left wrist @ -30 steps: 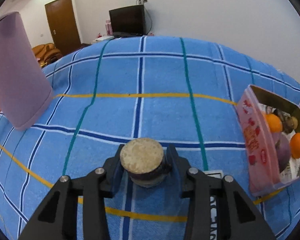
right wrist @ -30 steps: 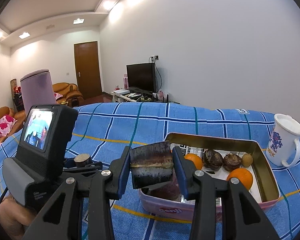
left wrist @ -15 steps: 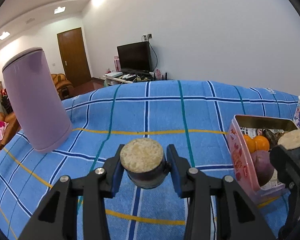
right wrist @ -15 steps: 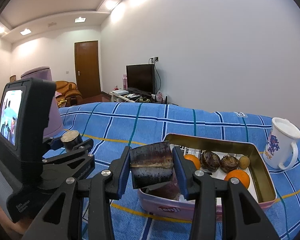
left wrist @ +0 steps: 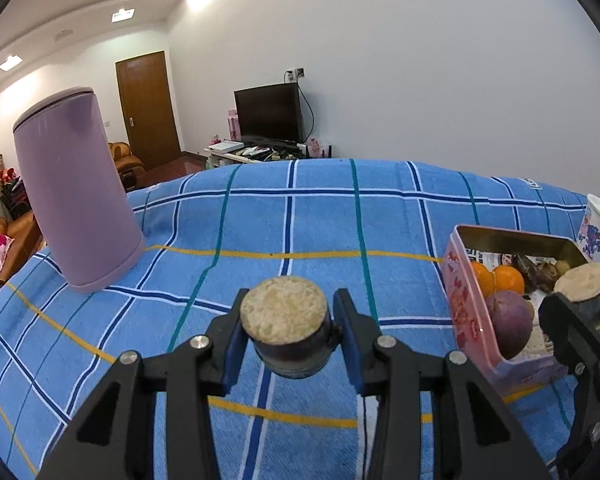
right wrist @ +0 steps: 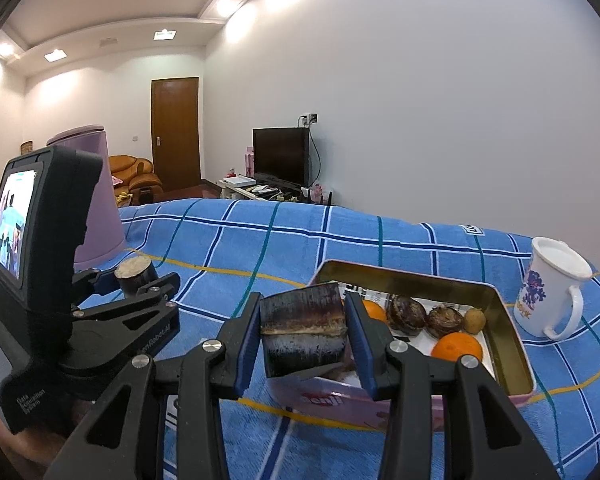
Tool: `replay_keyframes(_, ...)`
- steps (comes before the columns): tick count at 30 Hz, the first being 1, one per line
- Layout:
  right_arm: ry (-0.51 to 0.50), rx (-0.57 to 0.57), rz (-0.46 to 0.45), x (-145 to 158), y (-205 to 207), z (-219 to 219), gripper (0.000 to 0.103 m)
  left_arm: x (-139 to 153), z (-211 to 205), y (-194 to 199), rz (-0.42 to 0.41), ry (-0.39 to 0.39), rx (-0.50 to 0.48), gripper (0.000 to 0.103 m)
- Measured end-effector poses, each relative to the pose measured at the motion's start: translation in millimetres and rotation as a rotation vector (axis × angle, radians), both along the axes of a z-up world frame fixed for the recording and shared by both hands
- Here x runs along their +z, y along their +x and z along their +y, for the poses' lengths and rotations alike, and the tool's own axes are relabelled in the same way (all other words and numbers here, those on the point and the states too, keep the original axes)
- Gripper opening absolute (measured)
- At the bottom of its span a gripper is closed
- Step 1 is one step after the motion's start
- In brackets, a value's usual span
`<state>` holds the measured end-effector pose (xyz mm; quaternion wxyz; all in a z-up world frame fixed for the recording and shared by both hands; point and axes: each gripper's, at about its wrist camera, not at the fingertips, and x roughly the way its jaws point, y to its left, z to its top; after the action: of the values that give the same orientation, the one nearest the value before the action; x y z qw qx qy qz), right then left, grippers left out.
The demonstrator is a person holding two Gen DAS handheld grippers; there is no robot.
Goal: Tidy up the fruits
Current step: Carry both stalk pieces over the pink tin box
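Over the blue checked cloth [left wrist: 300,216], going from left to right, the first thing is a lilac kettle-like container [left wrist: 74,204] standing upright at the far left, well apart from the fruit. Next comes the left gripper [left wrist: 288,336], its blue-padded jaws pressed on a short sugarcane piece [left wrist: 286,322] with dark purple skin, its pale cut end turned toward the camera; it hangs clear of the cloth. To its right, the right gripper [right wrist: 303,334] clamps a second sugarcane piece [right wrist: 303,330], this one held sideways just over the near end of the pink tin [right wrist: 516,344].

Inside that tin lie two oranges [right wrist: 458,347], two dark brown round fruits [right wrist: 406,314], a small tan fruit [right wrist: 475,320] and, seen from the left wrist, a purple round fruit [left wrist: 508,318]. A white mug [right wrist: 554,292] with a blue print stands just beside the tin's far right side.

By the look of it most fruit is already gathered in the tin; what seems left is setting down the two cane pieces, the right one closest to going in. No loose fruit shows on the cloth.
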<state>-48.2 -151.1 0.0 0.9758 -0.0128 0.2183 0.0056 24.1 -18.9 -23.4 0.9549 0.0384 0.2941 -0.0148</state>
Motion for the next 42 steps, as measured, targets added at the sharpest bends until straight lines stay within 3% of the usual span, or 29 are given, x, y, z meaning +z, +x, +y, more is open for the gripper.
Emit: replay_keyframes(42,-0.078,-0.079,-0.008,0,-27,-45,0.043,2,-27,-20,0.014,-0.006,-0.07,0.043)
